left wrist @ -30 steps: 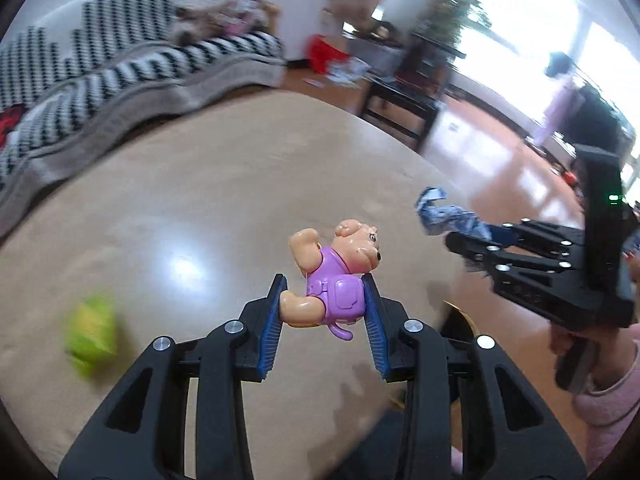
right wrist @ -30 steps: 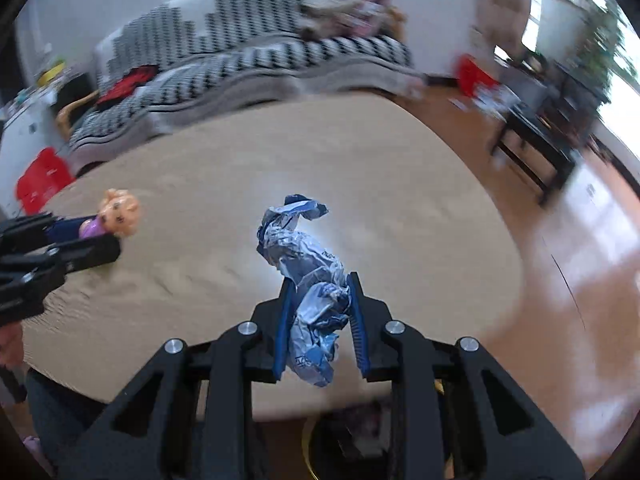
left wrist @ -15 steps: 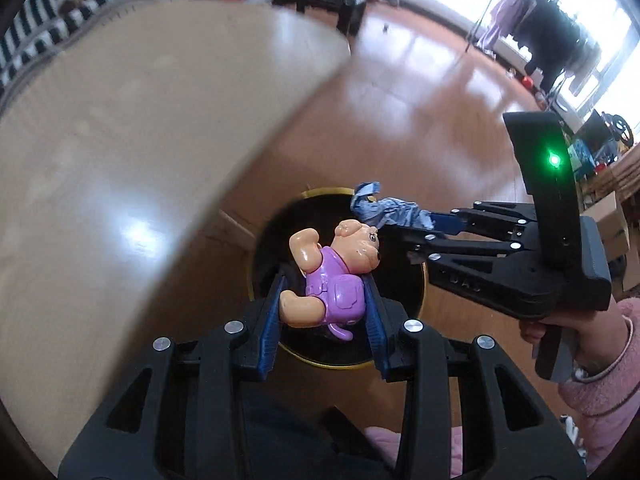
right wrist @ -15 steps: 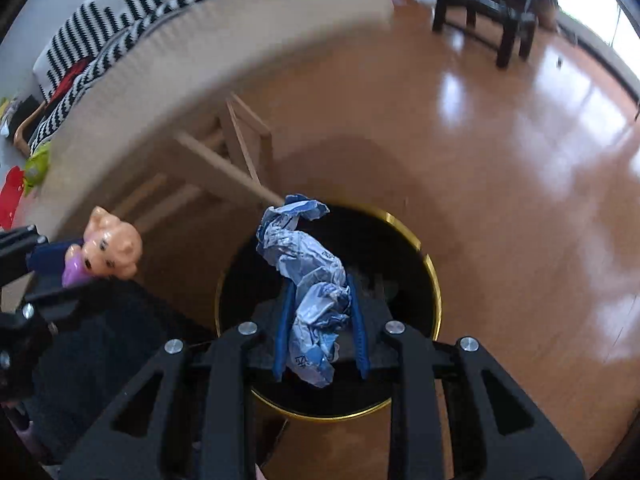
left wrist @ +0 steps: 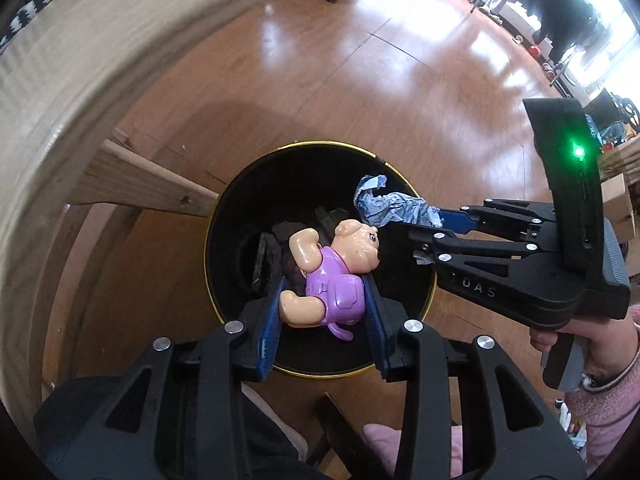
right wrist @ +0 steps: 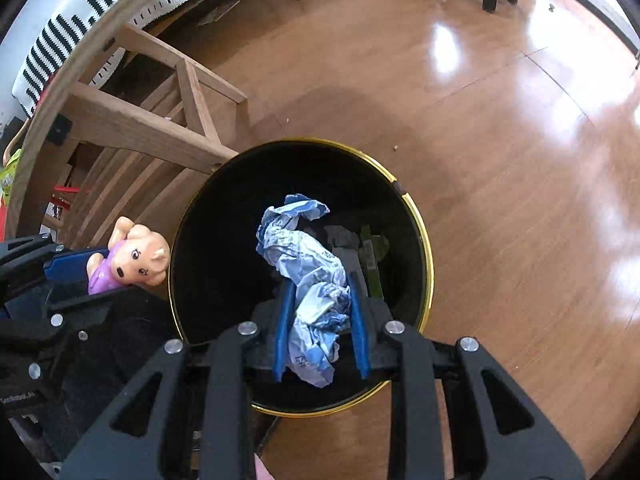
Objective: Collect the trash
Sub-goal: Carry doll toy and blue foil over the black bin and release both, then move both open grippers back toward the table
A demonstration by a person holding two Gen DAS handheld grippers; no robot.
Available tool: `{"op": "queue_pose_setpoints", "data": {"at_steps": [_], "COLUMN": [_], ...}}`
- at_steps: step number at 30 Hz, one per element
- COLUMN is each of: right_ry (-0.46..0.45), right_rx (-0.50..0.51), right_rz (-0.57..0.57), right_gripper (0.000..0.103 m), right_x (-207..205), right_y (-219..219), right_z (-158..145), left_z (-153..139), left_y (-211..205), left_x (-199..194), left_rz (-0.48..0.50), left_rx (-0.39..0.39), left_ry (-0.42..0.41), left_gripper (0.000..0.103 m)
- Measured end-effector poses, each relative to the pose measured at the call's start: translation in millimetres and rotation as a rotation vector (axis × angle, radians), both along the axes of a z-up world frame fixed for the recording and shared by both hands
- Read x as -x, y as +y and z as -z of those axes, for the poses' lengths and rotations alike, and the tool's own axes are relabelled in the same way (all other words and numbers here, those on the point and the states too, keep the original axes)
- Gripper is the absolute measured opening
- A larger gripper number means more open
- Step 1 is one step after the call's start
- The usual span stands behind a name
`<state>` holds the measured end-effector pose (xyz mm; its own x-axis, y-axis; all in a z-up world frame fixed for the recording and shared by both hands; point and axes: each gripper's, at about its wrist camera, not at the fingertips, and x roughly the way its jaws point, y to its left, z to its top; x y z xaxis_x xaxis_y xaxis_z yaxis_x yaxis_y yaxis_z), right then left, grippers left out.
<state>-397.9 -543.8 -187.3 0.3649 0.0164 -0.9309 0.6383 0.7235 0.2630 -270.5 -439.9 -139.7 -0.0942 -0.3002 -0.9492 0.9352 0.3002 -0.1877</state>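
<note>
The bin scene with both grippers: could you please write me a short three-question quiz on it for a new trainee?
1. True or false: the left gripper is shut on the pig toy.
2. What does the right gripper hold? A) a green ball B) the crumpled blue wrapper C) nothing
3. Fill in: both held items hang over the black ____ with the gold rim.

Key
1. True; its blue pads press the toy's purple body on both sides.
2. B
3. Bin; some dark scraps already lie inside it.
</note>
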Motion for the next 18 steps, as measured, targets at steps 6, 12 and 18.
{"op": "queue_pose_setpoints", "data": {"at_steps": [6, 12, 18], "right_ry": [0.017, -0.038, -0.177], "right_rx": [0.018, 0.020, 0.141], "right_rz": [0.005, 0.090, 0.173], "right_gripper": [0.030, 0.083, 0.097], "right_x": [-4, 2, 8], "right_y": [1, -14, -12], "right_z": [-3, -20, -77], "left_z": [6, -14, -50], "left_y": [-4, 3, 37], "left_x": [6, 9, 7], "left_rz": [0.015, 0.026, 0.030], "left_rx": [0.002, 0.070, 0.152], "left_ry": [-0.019, -0.086, -0.069], "left_gripper": [0.061, 0.095, 0.096]}}
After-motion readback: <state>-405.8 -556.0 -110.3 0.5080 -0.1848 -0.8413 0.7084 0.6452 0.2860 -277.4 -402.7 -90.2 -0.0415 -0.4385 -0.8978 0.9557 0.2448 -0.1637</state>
